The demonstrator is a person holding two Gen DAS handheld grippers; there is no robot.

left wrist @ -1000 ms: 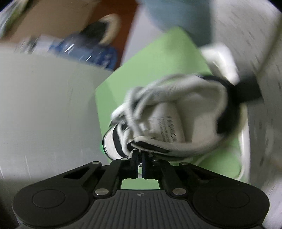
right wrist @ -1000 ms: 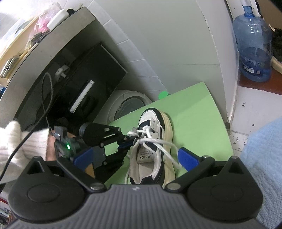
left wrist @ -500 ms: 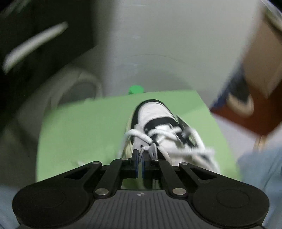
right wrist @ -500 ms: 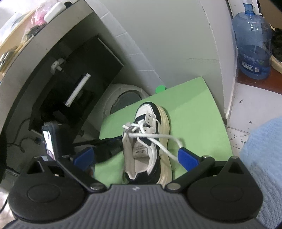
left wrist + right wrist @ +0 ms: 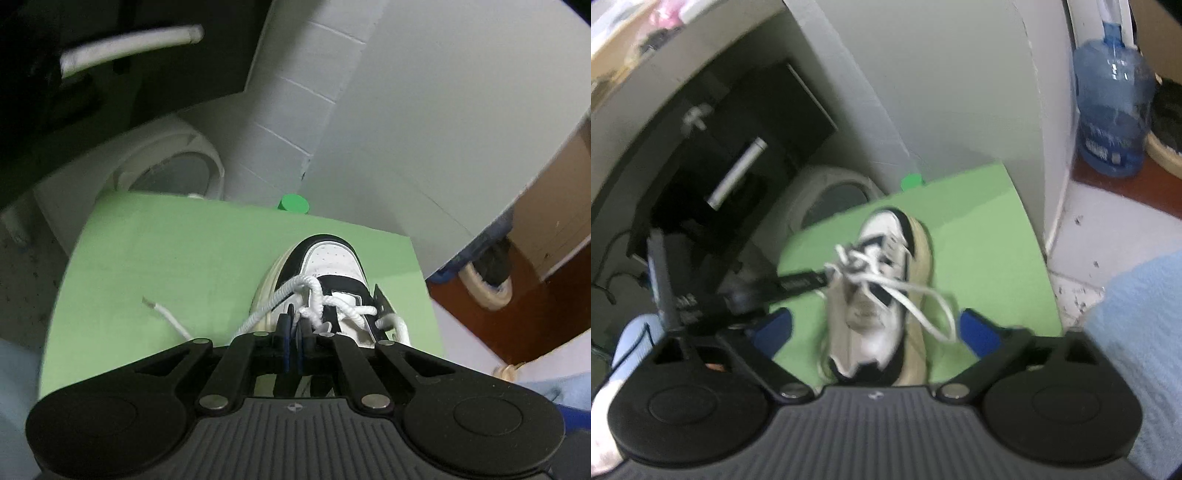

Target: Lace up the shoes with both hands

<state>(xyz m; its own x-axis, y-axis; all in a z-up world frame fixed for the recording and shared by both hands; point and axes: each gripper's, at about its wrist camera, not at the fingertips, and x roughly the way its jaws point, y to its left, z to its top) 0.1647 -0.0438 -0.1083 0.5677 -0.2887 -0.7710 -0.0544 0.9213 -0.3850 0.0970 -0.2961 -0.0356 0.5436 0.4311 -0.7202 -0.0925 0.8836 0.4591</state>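
A white and black sneaker (image 5: 334,264) stands on a green mat (image 5: 166,266), toe pointing away, with its white lace (image 5: 295,290) loosely crossed over the tongue. My left gripper (image 5: 294,332) is shut on the lace at the shoe's left side. One free lace end (image 5: 162,314) lies on the mat to the left. In the right wrist view the sneaker (image 5: 882,295) sits between the wide jaws of my right gripper (image 5: 877,328), which are closing without touching it. A lace loop (image 5: 923,306) hangs near the right pad. The left gripper (image 5: 827,275) reaches in from the left.
A grey wall (image 5: 406,110) rises behind the mat, with a green cap (image 5: 293,203) at its foot. A white round appliance (image 5: 173,166) and a black cabinet (image 5: 738,147) are at the left. A blue water jug (image 5: 1112,110) stands at the right. A light blue sleeve (image 5: 1145,332) shows nearby.
The left wrist view has rolled round, so the shoe now points toe away instead of lying sideways. The right gripper's jaws have narrowed, and the lace is pulled up to the left.
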